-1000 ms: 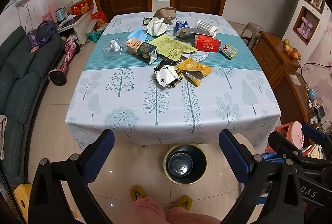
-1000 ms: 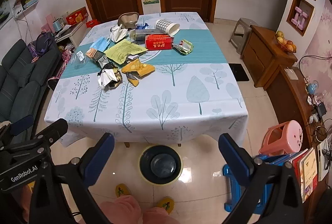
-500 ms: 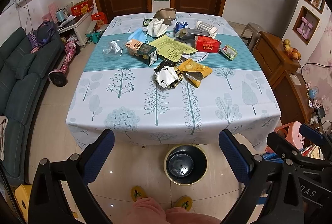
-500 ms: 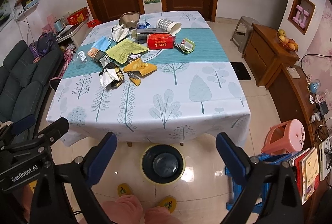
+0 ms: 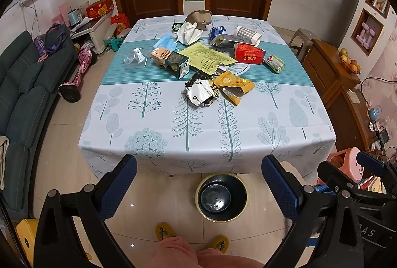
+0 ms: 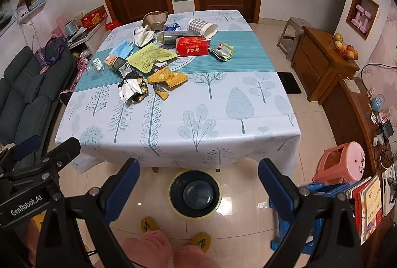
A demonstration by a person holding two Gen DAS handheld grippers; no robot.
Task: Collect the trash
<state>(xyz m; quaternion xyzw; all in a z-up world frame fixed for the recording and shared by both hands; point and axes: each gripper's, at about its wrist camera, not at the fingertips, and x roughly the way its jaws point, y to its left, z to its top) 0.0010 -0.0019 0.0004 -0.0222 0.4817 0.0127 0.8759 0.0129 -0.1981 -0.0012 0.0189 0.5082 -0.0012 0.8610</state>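
Note:
Trash lies on the far half of a tree-print tablecloth: a silver wrapper, a yellow snack bag, a yellow paper, a red box, a green carton, a blue mask, and a checked paper cup. A dark bin with a yellow rim stands on the floor at the table's near edge; it also shows in the right wrist view. My left gripper and right gripper are both open and empty, held above the floor in front of the table.
A dark sofa runs along the left. Wooden cabinets and a pink stool stand on the right. A grey stool is at the far right corner. The person's feet in yellow slippers are below the bin.
Both grippers have moved slightly forward and up toward the table; the table looks a little nearer. Both stay open. The trash has not moved.

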